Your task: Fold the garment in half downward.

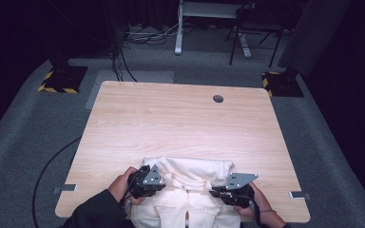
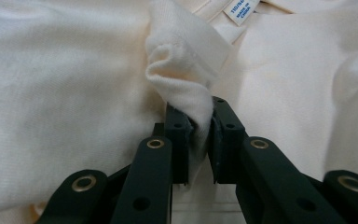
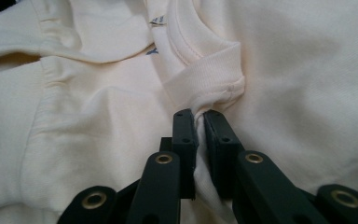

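A cream sweatshirt (image 1: pixel 190 190) lies at the near edge of the wooden table (image 1: pixel 180 118), partly folded over itself. My left gripper (image 1: pixel 158 186) is shut on a bunched fold of its fabric (image 2: pixel 186 70) beside the neck label (image 2: pixel 240 9). At the other side of the neck, my right gripper (image 1: pixel 217 193) is shut on the ribbed collar (image 3: pixel 205 84). In the left gripper view the cloth (image 2: pixel 196 133) is pinched between the jaws. The right gripper view shows fabric (image 3: pixel 199 140) squeezed between that gripper's jaws. A hand holds each gripper from the near edge.
A round cable hole (image 1: pixel 217 99) sits in the far part of the table. Black stands with yellow-striped bases (image 1: pixel 62 78) (image 1: pixel 281 83) flank the far corners. A cable (image 1: pixel 47 166) runs on the grey carpet at the left. Small metal brackets (image 1: pixel 298 194) mark the near edge.
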The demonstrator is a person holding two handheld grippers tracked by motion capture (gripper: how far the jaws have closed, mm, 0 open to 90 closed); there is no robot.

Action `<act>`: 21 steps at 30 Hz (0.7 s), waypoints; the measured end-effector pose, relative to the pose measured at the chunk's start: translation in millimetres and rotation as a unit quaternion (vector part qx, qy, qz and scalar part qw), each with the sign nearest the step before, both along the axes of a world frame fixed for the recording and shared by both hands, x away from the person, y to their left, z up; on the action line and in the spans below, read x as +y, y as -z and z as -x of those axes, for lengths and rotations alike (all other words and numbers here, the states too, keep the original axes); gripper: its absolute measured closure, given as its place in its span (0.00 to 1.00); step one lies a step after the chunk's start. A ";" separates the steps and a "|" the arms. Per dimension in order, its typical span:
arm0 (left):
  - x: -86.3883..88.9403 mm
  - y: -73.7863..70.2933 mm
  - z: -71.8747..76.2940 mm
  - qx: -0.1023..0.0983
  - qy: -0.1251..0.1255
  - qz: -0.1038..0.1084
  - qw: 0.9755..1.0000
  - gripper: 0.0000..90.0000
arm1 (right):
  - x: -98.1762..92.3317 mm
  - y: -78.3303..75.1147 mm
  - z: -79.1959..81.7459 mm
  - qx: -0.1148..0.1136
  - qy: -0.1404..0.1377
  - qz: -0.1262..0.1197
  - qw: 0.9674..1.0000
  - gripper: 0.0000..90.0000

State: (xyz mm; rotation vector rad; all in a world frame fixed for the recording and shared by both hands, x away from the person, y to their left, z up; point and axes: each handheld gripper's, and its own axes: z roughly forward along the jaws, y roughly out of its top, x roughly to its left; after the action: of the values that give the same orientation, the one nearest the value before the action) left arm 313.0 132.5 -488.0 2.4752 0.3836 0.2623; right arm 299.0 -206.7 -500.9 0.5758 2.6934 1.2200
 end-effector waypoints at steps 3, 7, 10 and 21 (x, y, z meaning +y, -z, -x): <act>-1.5 0.1 -2.7 -0.002 -0.005 -0.002 1.000 0.88 | 0.6 0.0 -3.0 -0.001 0.001 0.000 1.000 0.93; -3.6 0.0 -10.4 -0.011 -0.013 -0.007 1.000 0.88 | 3.2 -0.7 -10.8 -0.011 0.005 0.009 1.000 0.93; -4.9 -0.1 -18.5 -0.014 -0.019 -0.010 1.000 0.88 | 5.7 -1.6 -19.7 -0.028 0.009 0.021 0.999 0.93; -10.9 -0.6 -59.3 -0.018 -0.048 -0.014 0.999 0.87 | 7.0 -2.5 -66.5 -0.034 0.035 0.027 0.998 0.93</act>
State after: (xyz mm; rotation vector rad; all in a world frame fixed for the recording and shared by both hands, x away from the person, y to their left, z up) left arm 372.3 121.6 -487.4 2.4794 0.4872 0.3534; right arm 365.5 -199.6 -498.5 0.6033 2.6189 1.1241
